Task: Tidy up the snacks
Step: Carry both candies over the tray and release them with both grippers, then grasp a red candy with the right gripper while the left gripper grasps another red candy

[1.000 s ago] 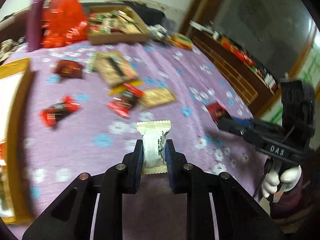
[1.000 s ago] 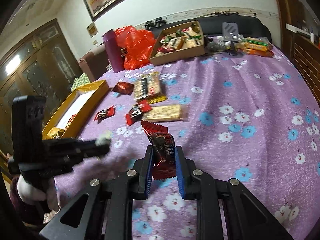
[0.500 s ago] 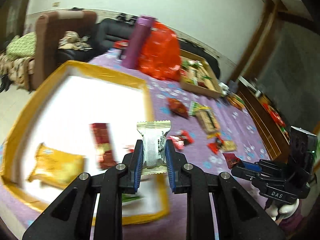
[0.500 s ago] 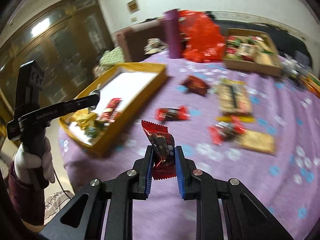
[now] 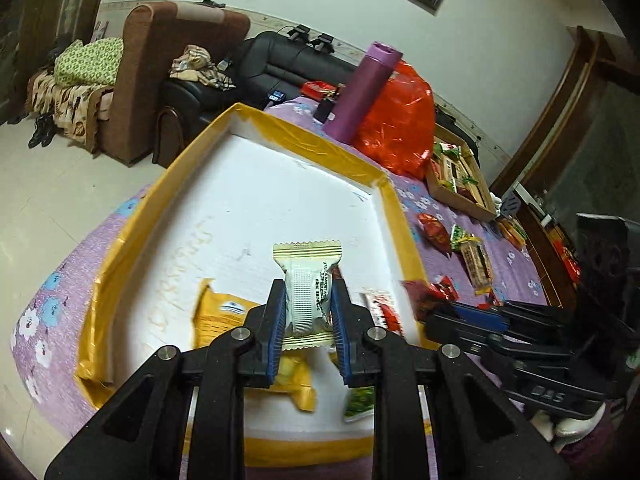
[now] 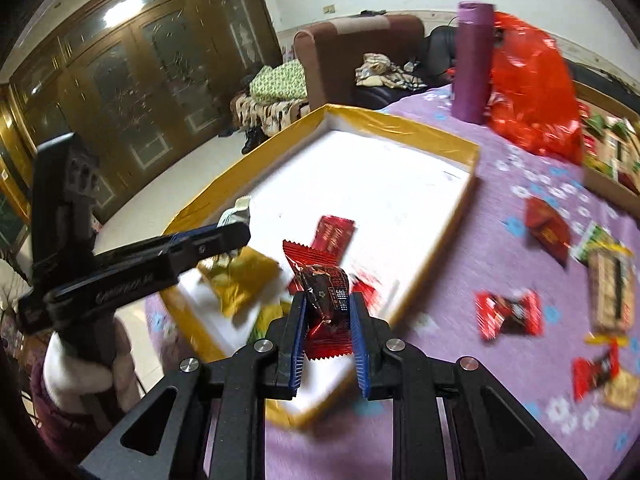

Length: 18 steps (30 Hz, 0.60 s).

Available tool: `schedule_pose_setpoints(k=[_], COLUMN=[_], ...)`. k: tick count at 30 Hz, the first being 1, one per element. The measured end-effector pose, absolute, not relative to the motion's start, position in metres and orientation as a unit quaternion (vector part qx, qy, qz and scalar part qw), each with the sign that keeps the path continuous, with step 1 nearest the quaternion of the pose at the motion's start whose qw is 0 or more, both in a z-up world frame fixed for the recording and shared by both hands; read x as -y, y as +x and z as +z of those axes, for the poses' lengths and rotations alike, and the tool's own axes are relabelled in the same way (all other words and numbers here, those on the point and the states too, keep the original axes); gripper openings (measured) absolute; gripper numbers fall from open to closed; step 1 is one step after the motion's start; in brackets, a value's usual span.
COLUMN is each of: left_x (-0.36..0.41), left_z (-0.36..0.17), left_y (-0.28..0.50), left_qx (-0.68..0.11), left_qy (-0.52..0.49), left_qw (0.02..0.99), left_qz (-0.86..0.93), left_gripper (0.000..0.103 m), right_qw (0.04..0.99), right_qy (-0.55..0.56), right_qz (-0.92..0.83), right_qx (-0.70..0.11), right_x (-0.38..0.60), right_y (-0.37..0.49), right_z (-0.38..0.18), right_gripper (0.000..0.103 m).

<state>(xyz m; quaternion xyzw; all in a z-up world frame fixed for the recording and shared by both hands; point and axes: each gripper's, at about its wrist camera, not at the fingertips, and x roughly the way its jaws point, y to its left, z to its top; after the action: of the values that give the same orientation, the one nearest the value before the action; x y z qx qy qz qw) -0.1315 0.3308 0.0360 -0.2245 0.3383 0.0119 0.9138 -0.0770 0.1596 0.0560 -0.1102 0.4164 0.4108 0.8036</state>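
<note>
My left gripper (image 5: 308,280) is shut on a white snack packet (image 5: 307,284) with cream crimped ends, held above the near end of a yellow-rimmed white tray (image 5: 256,184). My right gripper (image 6: 328,300) is shut on a dark red wrapped candy (image 6: 324,292), hovering over the tray's (image 6: 420,128) near right corner. In the tray lie a yellow packet (image 5: 224,312), a red bar (image 6: 334,234) and a green packet (image 5: 360,400). In the left wrist view the right gripper (image 5: 444,316) reaches in from the right, and in the right wrist view the left gripper (image 6: 236,236) comes in from the left.
Loose snacks (image 6: 508,314) lie scattered on the purple flowered tablecloth (image 6: 480,240) right of the tray. A purple flask (image 5: 364,92), a red plastic bag (image 5: 404,124) and a cardboard box of snacks (image 5: 460,184) stand behind. The table edge drops to the floor on the left, with a sofa beyond.
Both grippers swung left from the scattered snacks on the cloth to above the yellow tray, each keeping its packet. The tray now fills both views.
</note>
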Motion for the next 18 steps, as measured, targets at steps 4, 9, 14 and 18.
schedule_pose_setpoints(k=[4, 9, 14, 18], left_x=[-0.345, -0.355, -0.351, -0.332], left_z=[0.032, 0.029, 0.038, 0.054], left_y=[-0.131, -0.132, -0.136, -0.144], left_qx=[-0.338, -0.341, -0.334, -0.319], left_qy=[-0.244, -0.264, -0.293, -0.298], left_qw=[0.909, 0.902, 0.895, 0.898], left_qz=[0.013, 0.008, -0.03, -0.06], left_gripper=[0.019, 0.028, 0.055, 0.077], right_qw=[0.799, 0.802, 0.804, 0.824], right_qy=[-0.12, -0.124, -0.082, -0.059], right_qz=[0.407, 0.402, 0.407, 0.394], right_qx=[-0.426, -0.425, -0.426, -0.402], right_x=[-0.184, -0.198, -0.185, -0.151], right_y=[-0.065, -0.057, -0.05, -0.047], right_z=[0.045, 0.039, 0.048, 0.067], right_gripper=[0.02, 0.024, 0.028, 0.036])
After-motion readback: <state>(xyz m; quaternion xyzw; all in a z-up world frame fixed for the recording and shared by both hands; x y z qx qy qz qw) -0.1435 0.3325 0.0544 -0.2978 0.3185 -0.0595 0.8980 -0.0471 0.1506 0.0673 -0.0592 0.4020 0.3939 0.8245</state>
